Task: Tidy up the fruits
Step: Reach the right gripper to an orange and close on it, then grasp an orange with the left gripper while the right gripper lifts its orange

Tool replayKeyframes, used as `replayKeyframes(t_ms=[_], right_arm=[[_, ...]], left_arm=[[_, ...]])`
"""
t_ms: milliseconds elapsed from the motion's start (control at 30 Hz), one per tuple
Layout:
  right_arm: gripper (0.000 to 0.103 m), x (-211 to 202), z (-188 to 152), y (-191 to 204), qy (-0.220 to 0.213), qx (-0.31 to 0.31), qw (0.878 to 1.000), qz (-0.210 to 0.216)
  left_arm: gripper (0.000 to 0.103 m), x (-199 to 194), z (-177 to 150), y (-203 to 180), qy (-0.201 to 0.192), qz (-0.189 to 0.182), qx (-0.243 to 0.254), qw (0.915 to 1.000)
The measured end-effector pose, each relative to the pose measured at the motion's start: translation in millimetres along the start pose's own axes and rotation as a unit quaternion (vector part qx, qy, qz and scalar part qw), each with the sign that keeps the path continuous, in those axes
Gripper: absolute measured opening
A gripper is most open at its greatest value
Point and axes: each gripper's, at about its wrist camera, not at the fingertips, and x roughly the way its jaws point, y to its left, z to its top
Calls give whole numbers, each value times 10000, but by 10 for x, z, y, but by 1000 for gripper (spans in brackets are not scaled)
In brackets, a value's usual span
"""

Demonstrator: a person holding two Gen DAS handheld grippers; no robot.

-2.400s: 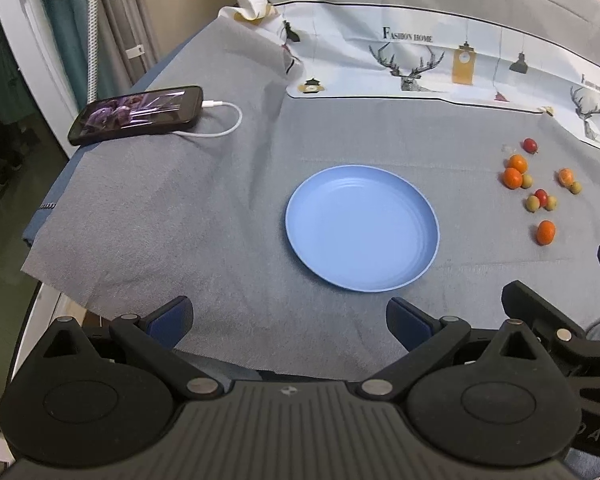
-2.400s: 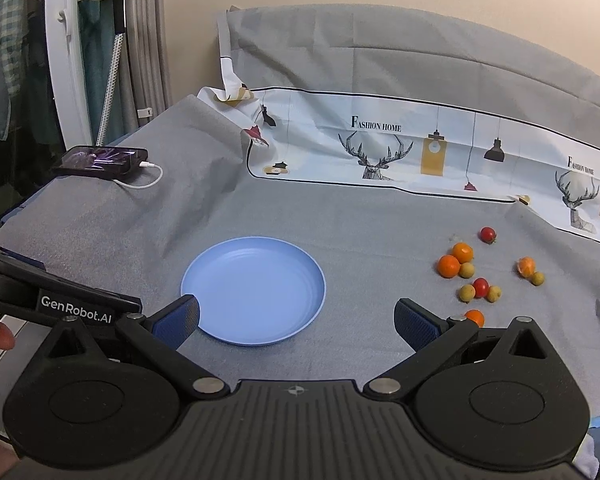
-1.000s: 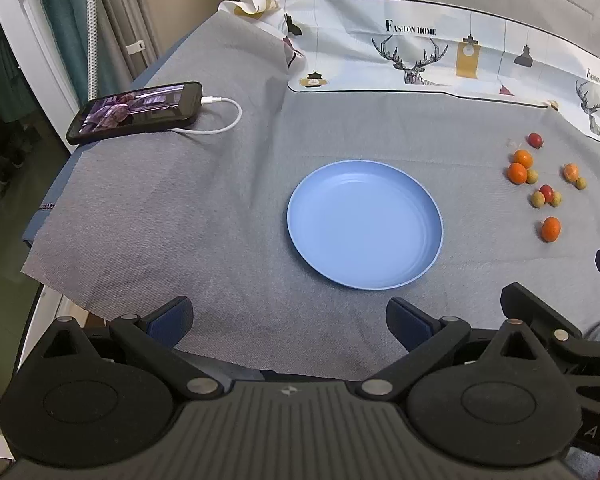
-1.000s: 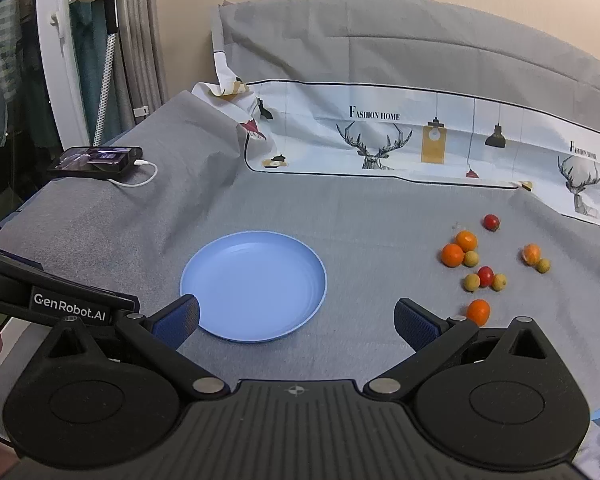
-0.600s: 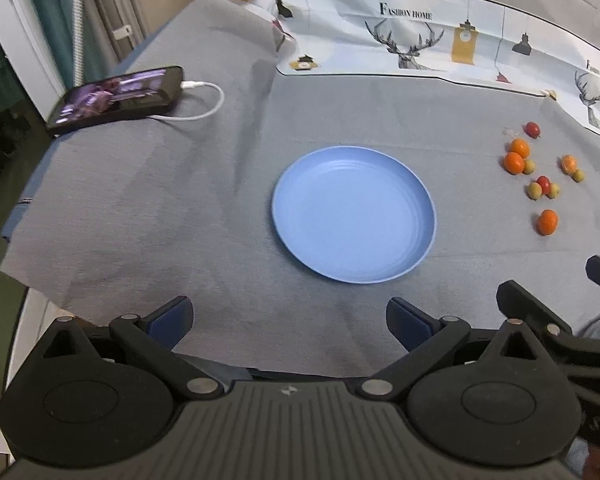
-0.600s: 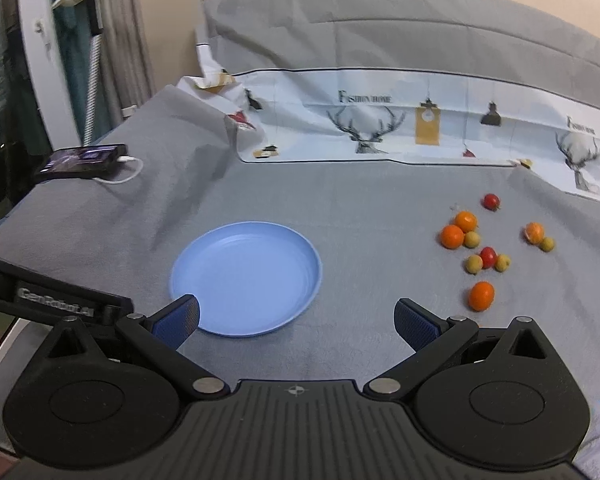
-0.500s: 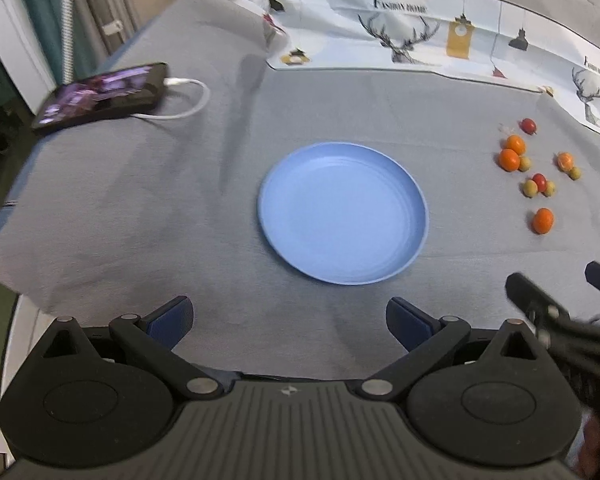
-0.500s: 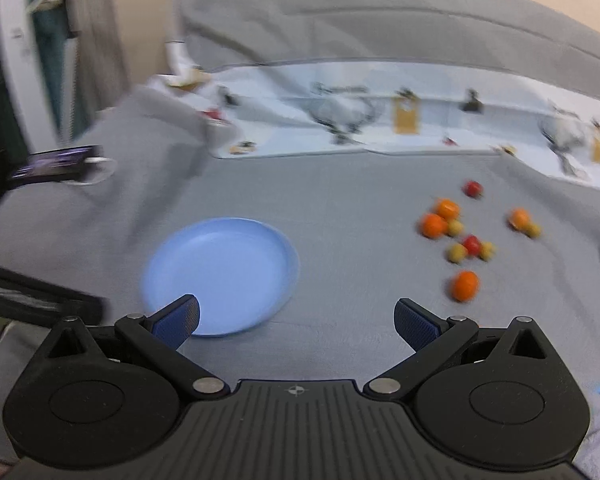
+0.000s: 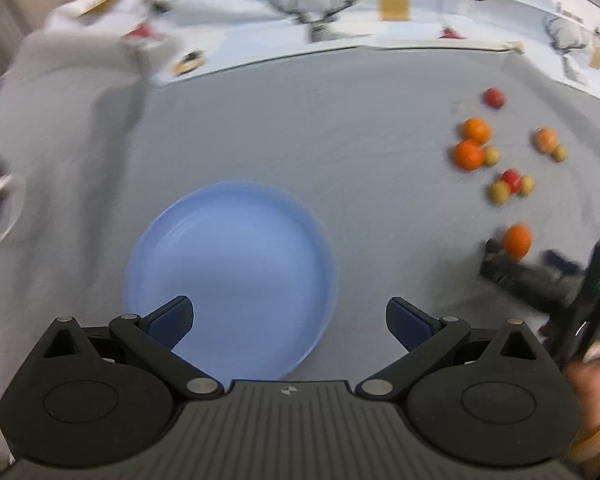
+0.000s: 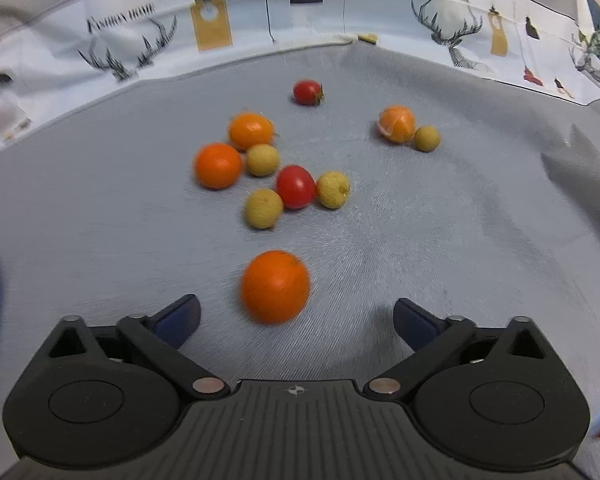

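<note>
On the grey cloth (image 10: 440, 240) a loose scatter of small fruit lies ahead of the right gripper (image 10: 296, 316). Its jaws have just been closing a little but stand apart, and the nearest orange fruit (image 10: 275, 286) sits on the cloth roughly between the two blue fingertips, a little ahead of them; neither pad touches it. Beyond it lies a tight cluster: a red tomato (image 10: 295, 187) with a yellow-green fruit on each side, touching it, then two more orange fruits (image 10: 218, 165) with another yellow-green one tucked against them. Farther back a second red tomato (image 10: 308, 92) lies alone, and off to the right a paler orange fruit (image 10: 397, 124) touches one more yellow-green ball.

From the left wrist view, much blurred, the left gripper (image 9: 288, 316) hangs over the near edge of the blue plate (image 9: 236, 256), its jaws wide apart and nothing between them. The plate holds no fruit. The fruit lies well to the right of the plate. At the far edge runs a white printed cloth (image 10: 340, 12) with deer heads and lamps.
</note>
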Motion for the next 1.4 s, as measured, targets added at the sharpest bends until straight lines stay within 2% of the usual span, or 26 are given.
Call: replayKeyframes(t_ms=[33,67,100,167,233,300,367,433,567,600,633,700,733,833,933,1067,1233,1300,1400], right_arm=[[73,-2,-6,-18,-173,-38,9998,14],[50,-7,-6,-42,-279,-128,9995,74],[38,-2,16,-71,-346,-188,9992,38],[37,51,86,-220,-403,-80,9986,-331],[37,133,164,-515,-381,399,9963,-655],[37,187,211,-764,-385,868,9926,-758],[37,219,219,-838,-409,1040,9905,-804],[37,238,213,-795,-435,962,9907,-859],[39,287,225,-767,-466,971,9903,-874],[39,296,221,-755,-478,956,9903,-885],[39,255,205,-764,-496,913,9903,-923],[39,253,200,-747,-511,862,9904,-957],[37,256,211,-752,-512,872,9903,-956],[36,234,221,-772,-578,977,9896,-887],[36,144,234,-775,-897,1026,9878,-753],[36,29,236,-796,-1165,1019,9857,-673],[36,-377,236,-841,-1227,1059,9853,-536],[36,-758,246,-751,-1363,1012,9853,-202],[36,-1342,201,-538,-1433,858,9843,570]], left_arm=[[103,52,97,-86,-38,-36,59,10000],[103,114,208,-189,-88,-70,131,9999],[103,209,354,-333,-169,-146,246,9994],[103,483,663,-693,-255,-358,583,9973],[103,688,814,-950,-202,-512,813,9952],[103,1032,1015,-1308,-2,-617,1103,9920],[102,1263,1134,-1514,137,-595,1243,9904],[102,1490,1252,-1685,208,-594,1322,9892],[102,1693,1398,-1877,173,-712,1344,9882],[99,1704,1411,-1880,162,-757,1361,9877],[83,1719,1428,-1898,146,-806,1380,9870],[59,1748,1458,-1949,133,-993,1346,9858],[40,1698,1448,-1942,76,-1044,1282,9862],[39,1568,1399,-1828,10,-1028,1238,9870],[39,1351,1281,-1696,-80,-883,1222,9885],[39,926,1063,-1263,-108,-715,949,9929],[39,115,483,-538,-158,-440,559,9973],[39,-160,259,-308,-200,-399,449,9980],[40,-583,-178,103,-183,-313,177,9992]])
